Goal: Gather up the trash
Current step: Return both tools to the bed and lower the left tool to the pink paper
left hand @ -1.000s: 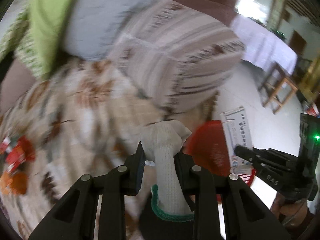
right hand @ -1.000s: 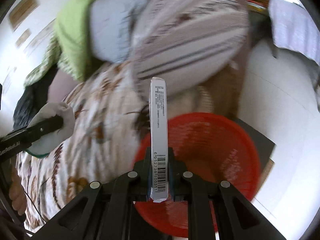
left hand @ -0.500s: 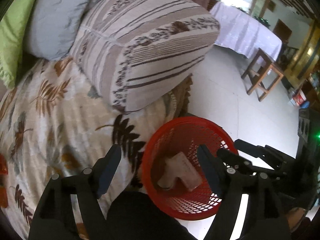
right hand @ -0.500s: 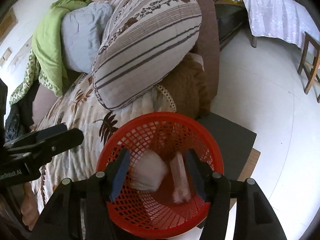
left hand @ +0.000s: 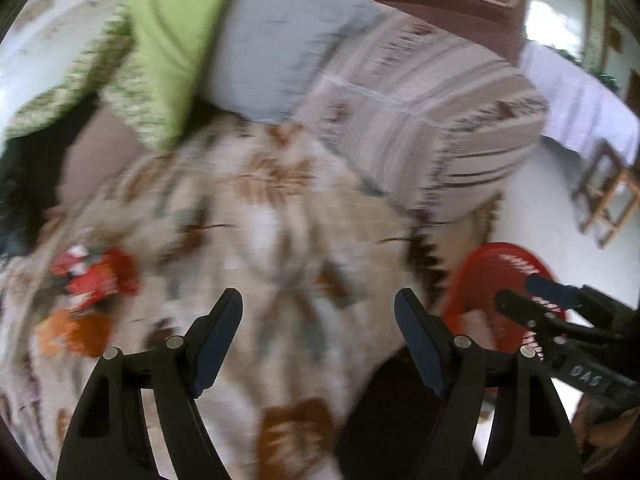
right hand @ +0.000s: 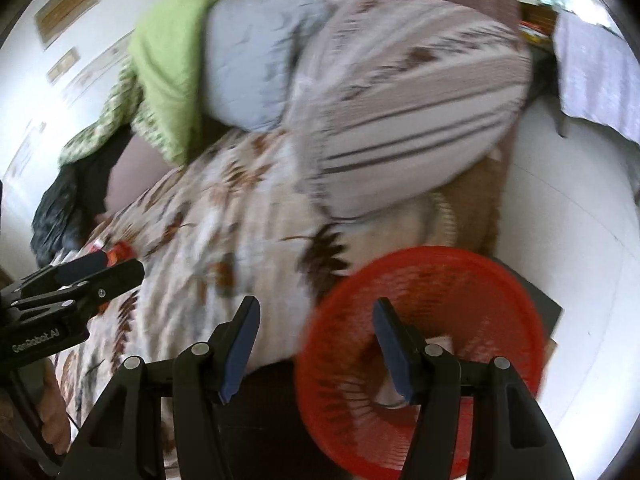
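Note:
A red mesh basket (right hand: 432, 344) stands on the floor by the bed's end, also at the right in the left wrist view (left hand: 508, 300). Something pale lies inside it (right hand: 386, 394), blurred. My left gripper (left hand: 318, 320) is open and empty above the leaf-patterned bedspread (left hand: 280, 220). Red and orange wrappers (left hand: 92, 280) lie on the bedspread to its left. My right gripper (right hand: 316, 328) is open and empty, over the basket's left rim. Each gripper shows in the other's view: the right one (left hand: 560, 328) and the left one (right hand: 72, 284).
A striped pillow (right hand: 408, 120), a grey pillow (left hand: 280, 56) and a green blanket (left hand: 164, 48) lie at the head of the bed. White floor (right hand: 580, 240), a wooden stool (left hand: 604, 196) and a cloth-covered table (left hand: 580, 108) are to the right.
Both grippers let go of the glove and the box, which fell into the basket. Both have since swung left, back toward the bed. The views are motion-blurred.

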### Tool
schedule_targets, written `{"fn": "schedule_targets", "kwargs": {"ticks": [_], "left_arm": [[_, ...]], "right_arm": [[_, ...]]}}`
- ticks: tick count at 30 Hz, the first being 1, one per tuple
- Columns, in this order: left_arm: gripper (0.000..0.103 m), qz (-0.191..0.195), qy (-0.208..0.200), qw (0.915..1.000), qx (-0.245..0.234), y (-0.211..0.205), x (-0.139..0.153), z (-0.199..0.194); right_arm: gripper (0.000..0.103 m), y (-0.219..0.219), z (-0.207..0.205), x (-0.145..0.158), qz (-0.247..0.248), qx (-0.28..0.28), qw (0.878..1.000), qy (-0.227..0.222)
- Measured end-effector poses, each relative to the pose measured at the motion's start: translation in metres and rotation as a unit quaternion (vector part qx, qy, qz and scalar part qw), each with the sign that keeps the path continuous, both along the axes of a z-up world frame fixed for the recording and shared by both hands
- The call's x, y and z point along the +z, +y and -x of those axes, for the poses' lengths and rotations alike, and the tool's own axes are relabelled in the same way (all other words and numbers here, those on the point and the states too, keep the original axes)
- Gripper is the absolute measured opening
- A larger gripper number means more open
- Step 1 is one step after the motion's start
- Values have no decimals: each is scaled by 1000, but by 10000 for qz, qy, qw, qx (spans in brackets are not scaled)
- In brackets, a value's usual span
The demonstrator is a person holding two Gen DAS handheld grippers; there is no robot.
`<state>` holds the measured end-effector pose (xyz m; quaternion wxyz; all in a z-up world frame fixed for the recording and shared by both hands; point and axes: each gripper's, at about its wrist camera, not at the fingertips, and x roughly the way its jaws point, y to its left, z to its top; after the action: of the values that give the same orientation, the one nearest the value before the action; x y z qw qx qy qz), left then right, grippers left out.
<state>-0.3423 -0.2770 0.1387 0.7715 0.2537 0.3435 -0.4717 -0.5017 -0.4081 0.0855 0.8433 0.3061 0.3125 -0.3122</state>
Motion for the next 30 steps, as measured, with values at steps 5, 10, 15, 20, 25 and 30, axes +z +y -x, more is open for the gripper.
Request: {"fn": "schedule_targets", "kwargs": {"ticks": [5,10,15,20,25,30], "left_arm": [[80,-70,-336,9978,567,49,1,-43],[80,-118,-224,9888,1470,107,-5,-111],[80,-249,-280,9696,2418,175,-15,-176],[80,-259,29,9431,3314,258,-31,-237],[80,-146,437,9255,3759,314,-41,-273],[80,-34,526,8969,4392,344,-58,-313]], "right_arm": [[62,31,-53,3,-9,707,9975,-36],[63,61,-101,4,-41,1366,9906,-81],[66,90,-140,8,90,1957,9806,-64],[68,108,-165,6,186,2369,9713,42],[68,120,-200,-2,107,2692,9629,141],[68,138,-234,-9,-18,3045,9524,135]]}}
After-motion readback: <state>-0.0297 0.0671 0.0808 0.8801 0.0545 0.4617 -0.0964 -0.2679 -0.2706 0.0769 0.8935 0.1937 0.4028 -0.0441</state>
